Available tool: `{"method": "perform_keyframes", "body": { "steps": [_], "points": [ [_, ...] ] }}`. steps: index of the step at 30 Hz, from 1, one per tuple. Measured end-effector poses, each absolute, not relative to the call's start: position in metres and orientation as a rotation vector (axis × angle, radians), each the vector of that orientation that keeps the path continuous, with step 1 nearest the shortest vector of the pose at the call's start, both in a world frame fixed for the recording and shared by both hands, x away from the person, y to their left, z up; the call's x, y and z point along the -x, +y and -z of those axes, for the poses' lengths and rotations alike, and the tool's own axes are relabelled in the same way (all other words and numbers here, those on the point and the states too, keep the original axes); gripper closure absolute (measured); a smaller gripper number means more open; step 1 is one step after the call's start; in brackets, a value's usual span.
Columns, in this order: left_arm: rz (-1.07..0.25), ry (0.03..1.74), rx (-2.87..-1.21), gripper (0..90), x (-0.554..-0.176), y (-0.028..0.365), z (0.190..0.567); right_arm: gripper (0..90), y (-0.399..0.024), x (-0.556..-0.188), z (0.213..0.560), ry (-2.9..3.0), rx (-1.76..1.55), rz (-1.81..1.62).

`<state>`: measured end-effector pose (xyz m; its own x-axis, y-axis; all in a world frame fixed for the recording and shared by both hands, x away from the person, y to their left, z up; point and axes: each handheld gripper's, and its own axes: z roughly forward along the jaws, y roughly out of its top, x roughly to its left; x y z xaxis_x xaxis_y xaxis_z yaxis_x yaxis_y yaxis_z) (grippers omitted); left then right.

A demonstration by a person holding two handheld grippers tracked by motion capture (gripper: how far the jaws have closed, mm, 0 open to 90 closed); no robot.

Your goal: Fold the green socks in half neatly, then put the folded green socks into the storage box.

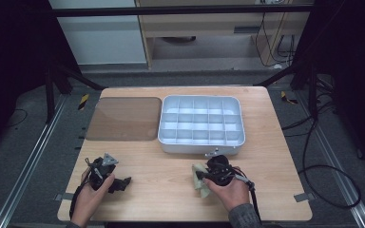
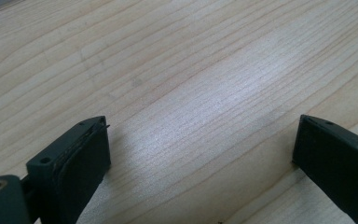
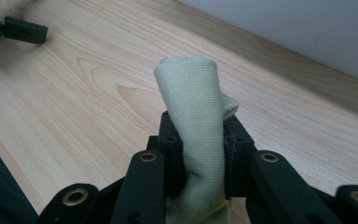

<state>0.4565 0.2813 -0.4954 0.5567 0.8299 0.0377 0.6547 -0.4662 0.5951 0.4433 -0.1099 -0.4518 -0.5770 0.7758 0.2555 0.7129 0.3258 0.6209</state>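
Note:
A folded pale yellow-green cloth (image 3: 192, 107) is pinched between the jaws of my right gripper (image 3: 200, 135), which is shut on it. From above, the cloth (image 1: 199, 179) sticks out to the left of the right gripper (image 1: 204, 176), near the table's front right. My left gripper (image 2: 200, 140) stands open over bare wood with nothing between its jaws. In the high view the left gripper (image 1: 122, 182) lies low at the front left, pointing right.
A white tray (image 1: 170, 137) with several small compartments sits at the back right of the wooden table (image 1: 166, 190). A brown translucent lid (image 1: 123, 118) lies flat to its left. The left gripper's jaw tip (image 3: 25, 31) shows far off in the right gripper view.

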Motion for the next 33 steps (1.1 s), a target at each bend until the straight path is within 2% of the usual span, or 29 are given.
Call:
{"method": "perform_keyframes", "body": {
  "steps": [9, 19, 33],
  "points": [
    [-0.433, 1.170, -2.241, 0.0, -0.457, 0.283, 0.499, 73.8, -0.121, -0.445, 0.444, 2.454, -1.401, -1.110],
    [-0.475, 1.135, -2.160, 0.0, -0.457, 0.286, 0.506, 73.7, -0.159, -0.451, 0.411, 2.348, -1.424, -1.133],
    [-0.478, 1.141, -2.156, 0.0, -0.456, 0.285, 0.506, 73.5, -0.198, -0.460, 0.385, 2.276, -1.412, -1.009]
  ]
}}
